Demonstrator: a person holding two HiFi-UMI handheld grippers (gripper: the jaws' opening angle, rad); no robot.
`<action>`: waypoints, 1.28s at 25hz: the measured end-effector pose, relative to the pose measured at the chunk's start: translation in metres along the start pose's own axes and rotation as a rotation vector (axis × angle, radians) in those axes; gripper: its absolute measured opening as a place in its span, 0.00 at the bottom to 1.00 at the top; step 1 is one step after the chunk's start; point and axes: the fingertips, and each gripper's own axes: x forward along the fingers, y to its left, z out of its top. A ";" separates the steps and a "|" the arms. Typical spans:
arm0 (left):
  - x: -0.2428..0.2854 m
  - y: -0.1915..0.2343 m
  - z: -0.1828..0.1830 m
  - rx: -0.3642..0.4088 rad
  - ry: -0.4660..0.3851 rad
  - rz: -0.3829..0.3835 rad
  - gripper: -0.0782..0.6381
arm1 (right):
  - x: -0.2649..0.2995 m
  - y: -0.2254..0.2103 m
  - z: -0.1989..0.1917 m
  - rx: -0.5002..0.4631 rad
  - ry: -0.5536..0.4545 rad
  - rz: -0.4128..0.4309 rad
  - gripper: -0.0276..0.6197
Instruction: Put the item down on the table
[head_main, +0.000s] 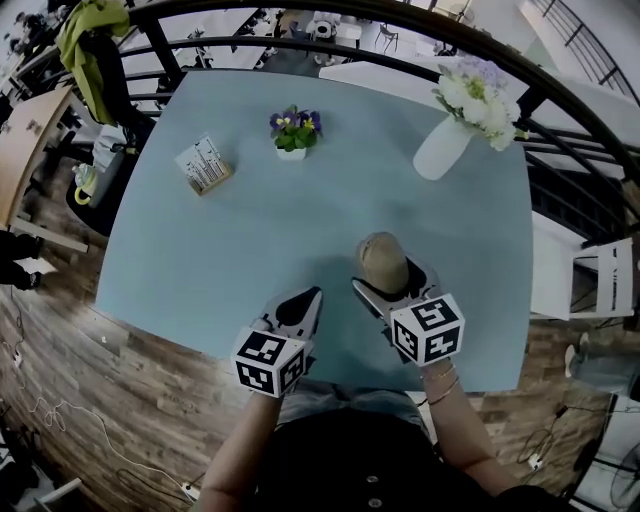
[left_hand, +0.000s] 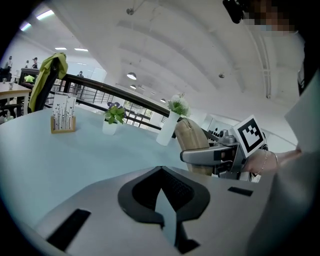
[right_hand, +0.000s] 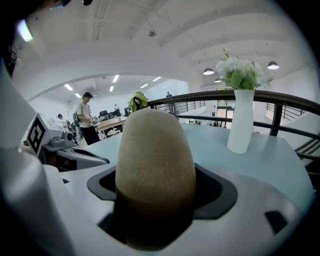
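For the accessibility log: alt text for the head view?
The right claw grips a tan egg-shaped item upright at the near side of a blue table; the left claw is shut and empty beside it. Farther back stand a vase of flowers, a potted plant and a card holder.

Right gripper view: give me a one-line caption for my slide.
Right claw shut on a tan egg-shaped item, pale blue table behind, white vase of flowers standing at right.

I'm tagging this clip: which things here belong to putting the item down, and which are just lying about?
Job: tan egg-shaped item, held in the right gripper; table.
Lying about: white vase of flowers; small flower pot; card holder; left gripper, shut and empty.
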 end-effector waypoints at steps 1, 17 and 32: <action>0.002 0.002 -0.002 -0.004 0.009 -0.009 0.13 | 0.004 -0.001 -0.003 -0.004 0.014 -0.009 0.68; 0.023 0.043 -0.013 -0.053 0.055 -0.036 0.13 | 0.075 -0.016 -0.032 -0.082 0.163 -0.055 0.68; 0.031 0.062 -0.019 -0.098 0.079 -0.036 0.13 | 0.112 -0.019 -0.049 -0.199 0.296 -0.058 0.68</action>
